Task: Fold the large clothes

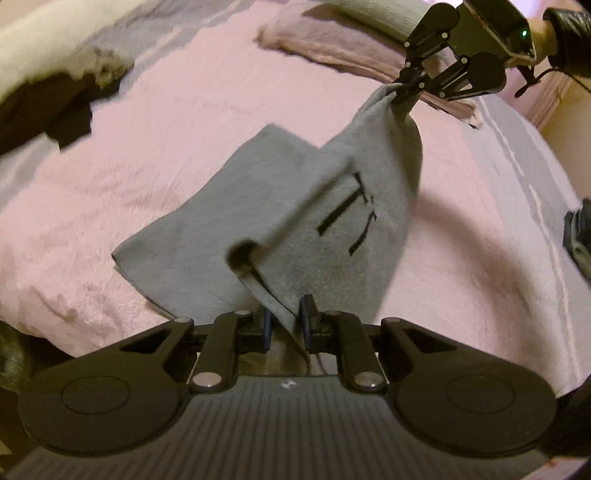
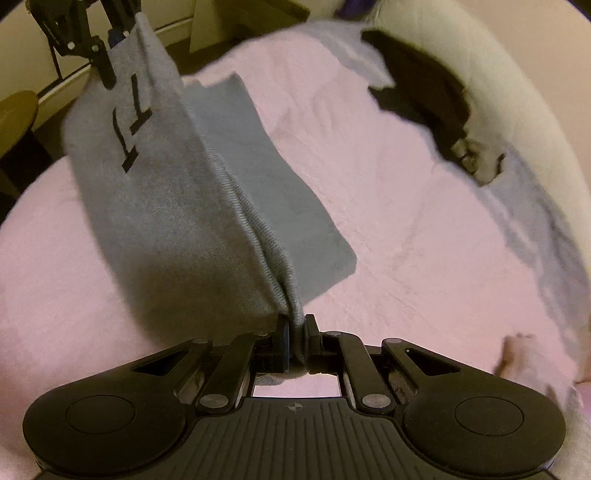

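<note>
While stretched taut above the pink fleecy bedspread [image 1: 155,192], hangs lifted between two claws: grey knitted garment with black lettering [image 1: 332,206]. Far left in the left wrist view, heaped at the bed's edge: dark crumpled clothing [image 1: 48,107] against a pale cream cover [image 1: 44,33]. Moving toward the middle, draped on the pink surface: the garment's lower panel, flat and spread, the upper fold rising away from it. At bottom centre, left gripper [image 1: 287,321] pinching a thin edge of the grey knit, blue pads [image 1: 266,328] closed nearly together on the cloth. Up at the right, right gripper [image 1: 408,86] clamped on a bunched corner of the same fabric, held high. Behind it, lying on the bed: folded mauve cloth [image 1: 332,44]. Beyond the gripper body, just visible: a black sleeve [image 1: 569,37].

Over to the right wrist view, again left to right. Top left, left gripper [image 2: 118,31] gripping the grey garment's [image 2: 166,192] far corner, lettering upside down below it. Centre, ribbed hem running straight down into the right gripper [image 2: 295,336], fingers squeezed tight on the gathered knit. Under the raised cloth, touching the pink bedspread [image 2: 388,206]: the other half. Upper right: dark clothing [image 2: 424,81] on the cream cover [image 2: 517,74].
</note>
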